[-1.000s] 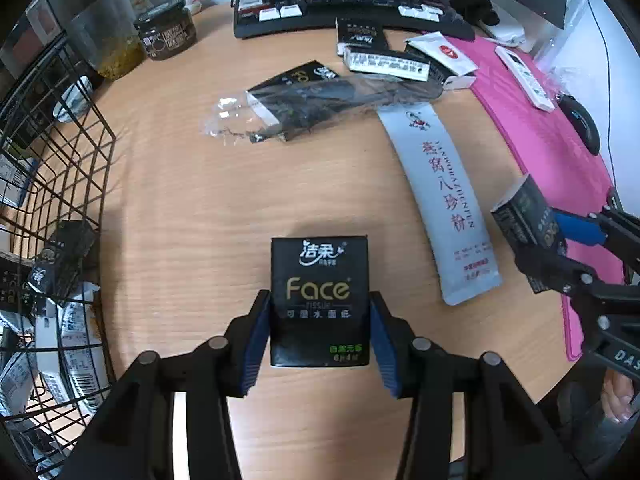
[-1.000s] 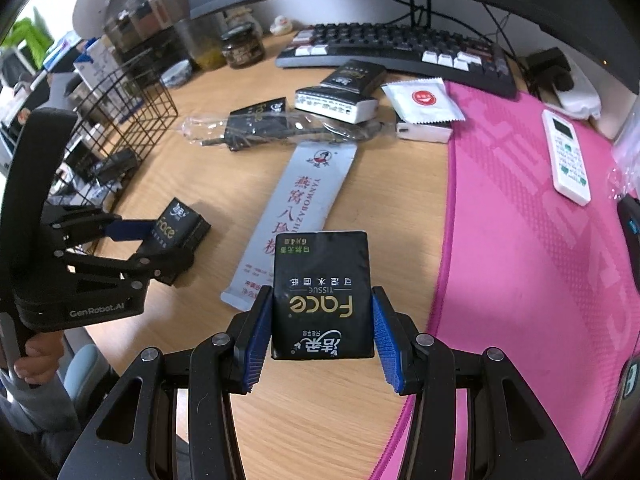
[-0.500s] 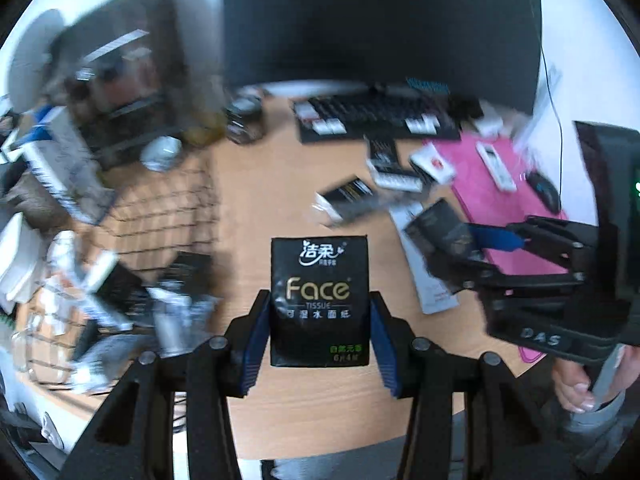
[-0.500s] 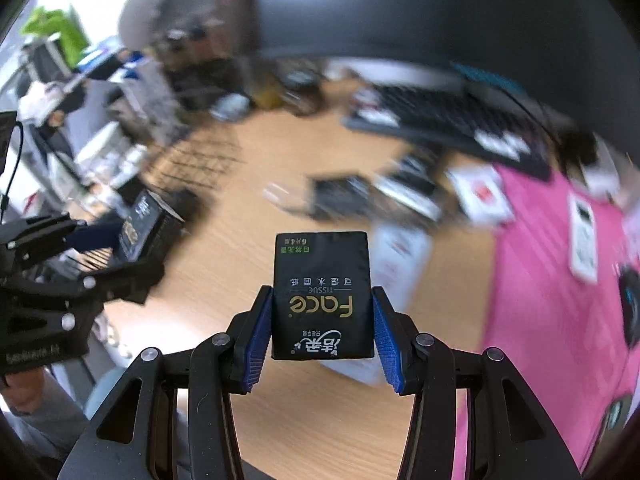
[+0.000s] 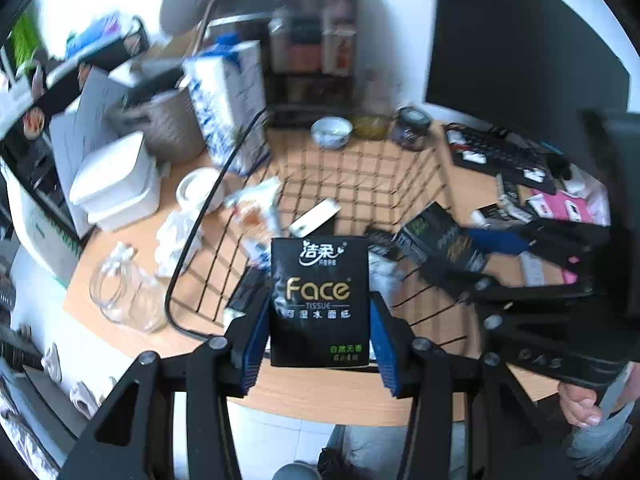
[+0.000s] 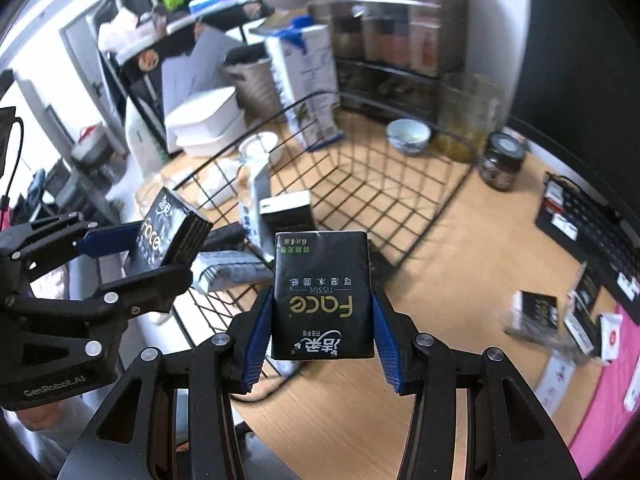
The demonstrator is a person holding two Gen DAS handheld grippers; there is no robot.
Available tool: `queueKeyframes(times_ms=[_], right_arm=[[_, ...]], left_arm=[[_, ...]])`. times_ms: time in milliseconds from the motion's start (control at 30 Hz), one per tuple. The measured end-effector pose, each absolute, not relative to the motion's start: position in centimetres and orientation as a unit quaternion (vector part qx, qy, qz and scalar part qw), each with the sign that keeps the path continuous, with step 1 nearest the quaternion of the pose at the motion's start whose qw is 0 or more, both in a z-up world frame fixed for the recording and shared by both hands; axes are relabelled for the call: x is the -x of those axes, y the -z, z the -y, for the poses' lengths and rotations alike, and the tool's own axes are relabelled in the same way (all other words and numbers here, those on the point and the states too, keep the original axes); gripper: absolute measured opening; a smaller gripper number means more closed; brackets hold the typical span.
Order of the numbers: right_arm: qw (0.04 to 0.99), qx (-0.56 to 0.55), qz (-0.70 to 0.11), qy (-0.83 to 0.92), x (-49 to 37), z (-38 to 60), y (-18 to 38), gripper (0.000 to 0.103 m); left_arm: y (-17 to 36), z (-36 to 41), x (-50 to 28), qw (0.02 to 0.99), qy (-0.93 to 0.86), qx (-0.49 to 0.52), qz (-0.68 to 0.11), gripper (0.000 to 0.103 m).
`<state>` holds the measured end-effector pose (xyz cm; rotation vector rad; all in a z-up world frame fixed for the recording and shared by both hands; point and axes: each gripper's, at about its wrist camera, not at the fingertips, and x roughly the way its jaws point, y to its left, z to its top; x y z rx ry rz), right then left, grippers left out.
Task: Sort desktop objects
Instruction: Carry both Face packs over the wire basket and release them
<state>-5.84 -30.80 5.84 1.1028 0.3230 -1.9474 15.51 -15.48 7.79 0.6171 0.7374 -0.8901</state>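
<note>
The left gripper (image 5: 320, 316) clamped a black tissue pack (image 5: 319, 300) above the wire basket (image 5: 360, 176) (likely its sorting bin); at right, the right gripper (image 6: 323, 316) gripped another tissue pack (image 6: 322, 296) likewise.

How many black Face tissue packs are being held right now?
2: one black Face tissue pack is clamped in the left hand-held gripper, and the other in the right hand-held gripper. More may lie hidden in the black wire basket.

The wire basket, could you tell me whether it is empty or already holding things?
Holding things: the wire basket has a boxed item and packets inside.
</note>
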Motion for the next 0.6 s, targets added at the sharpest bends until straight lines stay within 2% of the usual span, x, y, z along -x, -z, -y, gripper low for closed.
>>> queueKeyframes(times_ms=[367,467,600], right_arm=[[0.434,-0.454,-0.159,0.762,4.8,34.2,-4.6,0.048],[0.431,-0.444,-0.16,0.769,4.7,34.1,-4.7,0.048],[0.434,-0.445,-0.147,0.769,5.0,33.4,-5.0,0.051]], left_arm=[[-6.2,14.2,-17.8,0.79,0.408,-0.277,-0.364,0.053],[-6.3,14.1,-17.8,0.793,0.402,-0.279,-0.364,0.057],[-6.9,13.9,-17.6,0.802,0.394,-0.274,-0.355,0.069]])
